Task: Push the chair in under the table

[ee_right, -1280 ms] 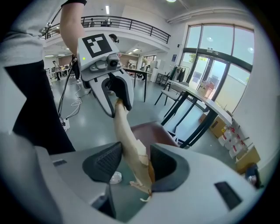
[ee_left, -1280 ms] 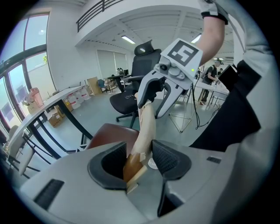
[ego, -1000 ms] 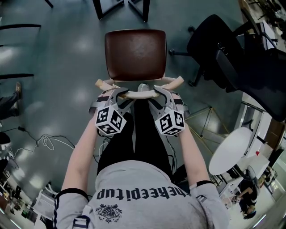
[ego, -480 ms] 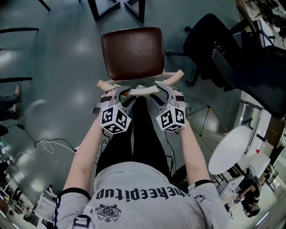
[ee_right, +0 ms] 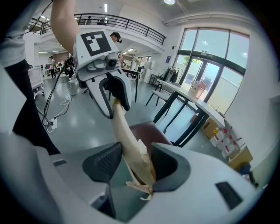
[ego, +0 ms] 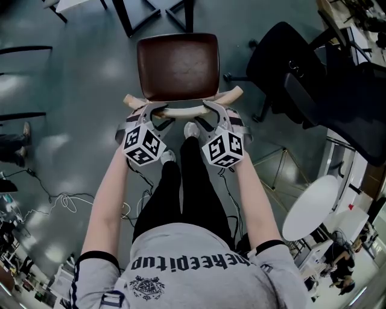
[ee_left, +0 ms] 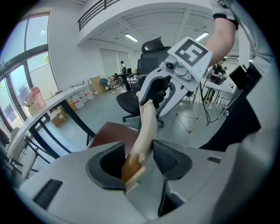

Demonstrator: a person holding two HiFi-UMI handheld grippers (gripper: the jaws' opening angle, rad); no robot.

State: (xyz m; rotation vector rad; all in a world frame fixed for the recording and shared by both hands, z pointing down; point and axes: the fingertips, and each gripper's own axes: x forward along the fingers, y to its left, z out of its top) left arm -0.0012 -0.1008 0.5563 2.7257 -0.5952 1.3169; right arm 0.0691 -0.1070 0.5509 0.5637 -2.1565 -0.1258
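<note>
1. The chair [ego: 178, 65] stands on the floor [ego: 78, 121] straight ahead of you, its brown seat pointing at the black table legs [ego: 129, 17]. The seat's far edge is near them but, as far as I can judge, not yet under the tabletop [ee_left: 48, 105].
2. Your left tongs [ego: 154, 112] straddle the left end of the pale backrest rail [ego: 184, 111]. Their jaws stand wide and have just been opening, so the rail sits between them loosely rather than pinched.
3. Your right tongs [ego: 208, 110] sit on the rail's right end, and there both pads look pressed against the wood.
4. You are in the pushing step, I'd say: both tongs on the rail, the chair short of home.
5. Next, drive both hands forward evenly so the chair runs straight between the legs. The loose left side could let it slew.
6. Mind the black office chair [ego: 289, 60] on your right. It stands apart from the path, though not far off.
</note>
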